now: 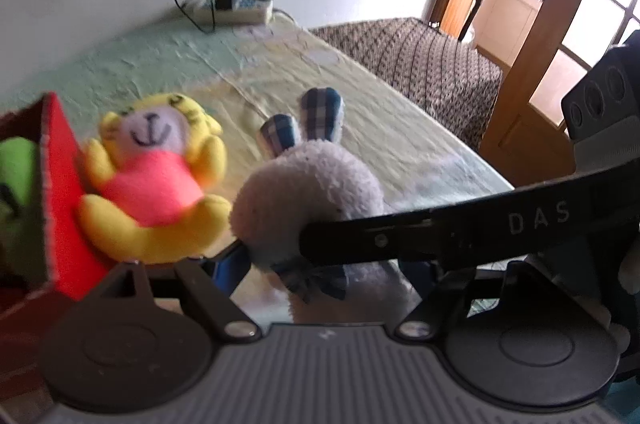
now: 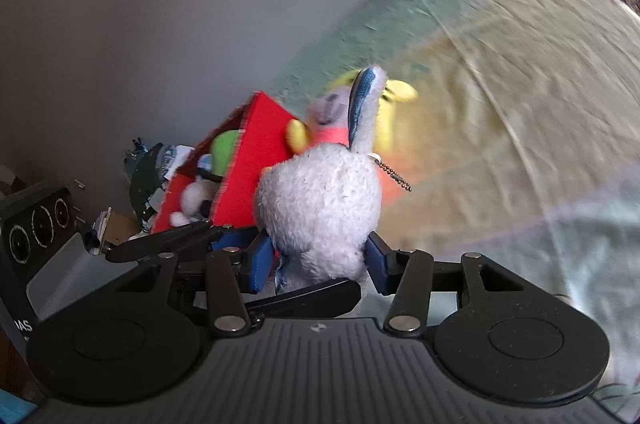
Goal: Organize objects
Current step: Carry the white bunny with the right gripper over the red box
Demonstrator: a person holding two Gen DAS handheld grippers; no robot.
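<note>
A red box (image 1: pixel 60 200) at the left already holds a green toy (image 1: pixel 16 168). Leaning on its side is a yellow bear (image 1: pixel 156 184) in a pink shirt, soft felt, rounded. Right of it, the white rabbit (image 2: pixel 320 208), fluffy with checked blue ears and a bead chain, sits off the surface (image 2: pixel 520 104). The right gripper (image 2: pixel 318 260) has its jaws closed on the body, and the left gripper (image 1: pixel 272 248) clamps it too. It looks light and squashy; the plump middle seems the best hold.

Cloth-covered table (image 1: pixel 360 96), power strip (image 1: pixel 240 9), red box (image 1: pixel 68 192)
</note>
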